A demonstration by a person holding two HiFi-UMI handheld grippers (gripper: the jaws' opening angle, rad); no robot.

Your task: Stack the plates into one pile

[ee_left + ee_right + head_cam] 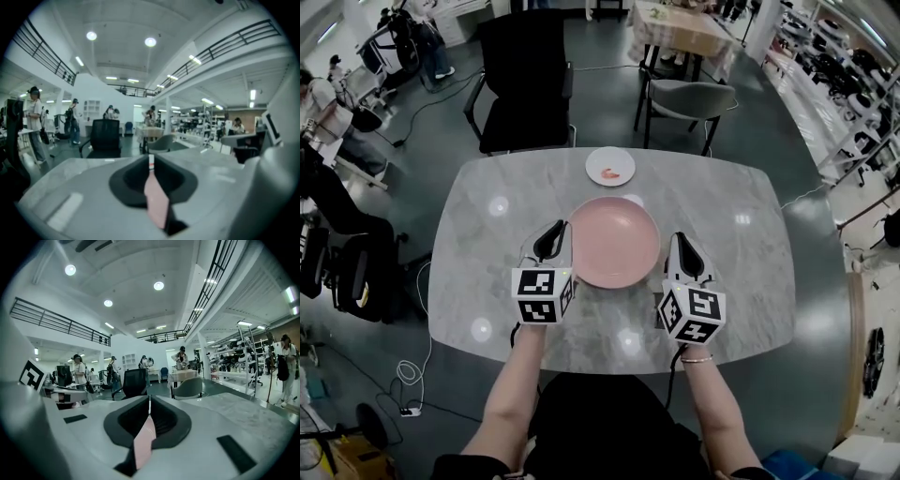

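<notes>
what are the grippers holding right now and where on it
Both are shut on the pink plate: the left gripper pinches its left rim, the right gripper its right rim, with the plate's edge between the jaws.

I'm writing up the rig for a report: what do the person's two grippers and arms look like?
The left gripper and right gripper are matching light grey shells with black inner pads, tapering toward the tips. Each carries a cube with black-and-white square markers at the rear. Forearms are bare below dark sleeves; a thin bracelet rings the right wrist.
</notes>
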